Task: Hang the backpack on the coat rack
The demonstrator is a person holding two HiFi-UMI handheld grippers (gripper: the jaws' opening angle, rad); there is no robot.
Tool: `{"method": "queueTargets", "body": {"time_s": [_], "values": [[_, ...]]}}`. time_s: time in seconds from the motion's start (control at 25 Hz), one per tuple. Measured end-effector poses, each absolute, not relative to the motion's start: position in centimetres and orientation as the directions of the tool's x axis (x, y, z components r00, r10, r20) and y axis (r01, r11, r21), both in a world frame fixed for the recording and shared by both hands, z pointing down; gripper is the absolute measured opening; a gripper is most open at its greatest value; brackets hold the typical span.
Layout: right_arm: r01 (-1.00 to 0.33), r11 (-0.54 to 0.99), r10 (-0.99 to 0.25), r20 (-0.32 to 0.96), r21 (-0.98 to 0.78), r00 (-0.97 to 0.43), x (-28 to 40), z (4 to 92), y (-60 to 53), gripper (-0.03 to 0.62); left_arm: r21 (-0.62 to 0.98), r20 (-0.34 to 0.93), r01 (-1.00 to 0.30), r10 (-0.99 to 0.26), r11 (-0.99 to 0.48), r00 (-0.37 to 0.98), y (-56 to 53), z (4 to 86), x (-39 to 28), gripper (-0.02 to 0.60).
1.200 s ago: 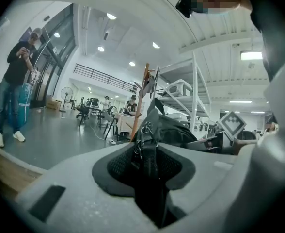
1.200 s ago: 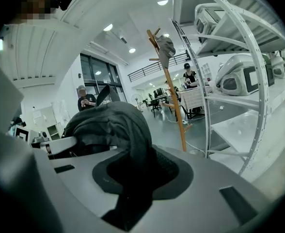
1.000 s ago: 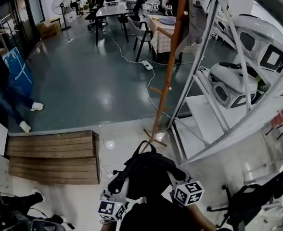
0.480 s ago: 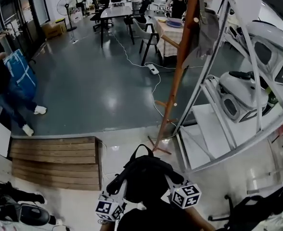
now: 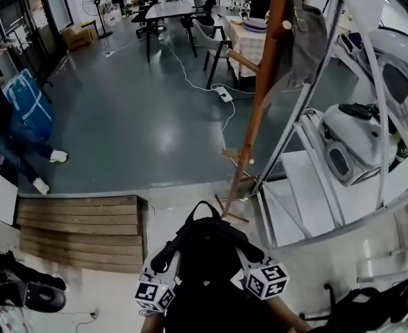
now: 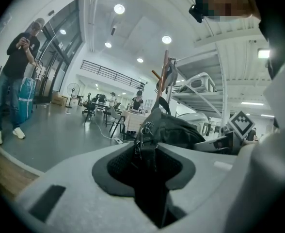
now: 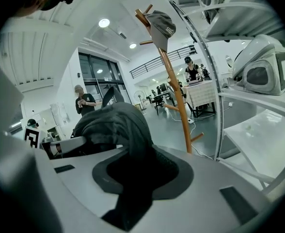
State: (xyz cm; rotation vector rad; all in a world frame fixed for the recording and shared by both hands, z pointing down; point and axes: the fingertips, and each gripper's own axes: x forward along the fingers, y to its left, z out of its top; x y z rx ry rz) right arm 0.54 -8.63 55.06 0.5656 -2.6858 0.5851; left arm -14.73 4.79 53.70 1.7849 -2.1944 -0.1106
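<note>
I carry a black backpack point(image 5: 207, 250) between both grippers, low in the head view. My left gripper point(image 5: 172, 263) is shut on its left side, where a zipper pull dangles by the jaws point(image 6: 143, 152). My right gripper point(image 5: 243, 259) is shut on the right side, with dark fabric filling its jaws point(image 7: 133, 176). The bag's bulk point(image 7: 111, 125) rises above the jaws, and its top loop points toward the wooden coat rack point(image 5: 258, 103). The rack stands just ahead on the floor. A grey garment point(image 5: 307, 39) and a cap point(image 7: 161, 25) hang from its upper pegs.
A metal shelf unit point(image 5: 308, 179) with white domed carriers point(image 5: 357, 134) stands right beside the rack. A wooden step point(image 5: 79, 227) lies at the left. A person with a blue bag point(image 5: 25, 109) stands far left. A cable and power strip point(image 5: 225, 96) cross the floor; tables and chairs point(image 5: 173, 9) stand behind.
Both grippers and the backpack have moved forward toward the coat rack, which now stands nearer and larger. The grips on the bag look unchanged.
</note>
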Motion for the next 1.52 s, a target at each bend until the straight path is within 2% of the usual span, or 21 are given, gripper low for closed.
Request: {"method": "queueTargets", "body": {"time_s": [0.4,1.0,1.52], "values": [[-0.532,0.786,-0.394,0.41,-0.314,-0.823,-1.9,55.7,-11.2,0.086,0.262,0.189,-0.958,-0.979,0.118,-0.069,0.0,54.3,-18.9,0.117],[-0.777,0.548,-0.646,0.433,-0.31,-0.628,-7.0,57.0,-13.6,0.087,0.277,0.219,-0.934,-0.932,-0.225,0.289,-9.8,56.1,-26.8,0.118],[-0.841,0.445,-0.712,0.449,-0.306,-0.54,-10.7,58.9,-16.1,0.086,0.283,0.234,-0.898,-0.884,-0.336,0.405,-16.2,58.3,-30.9,0.118]]}}
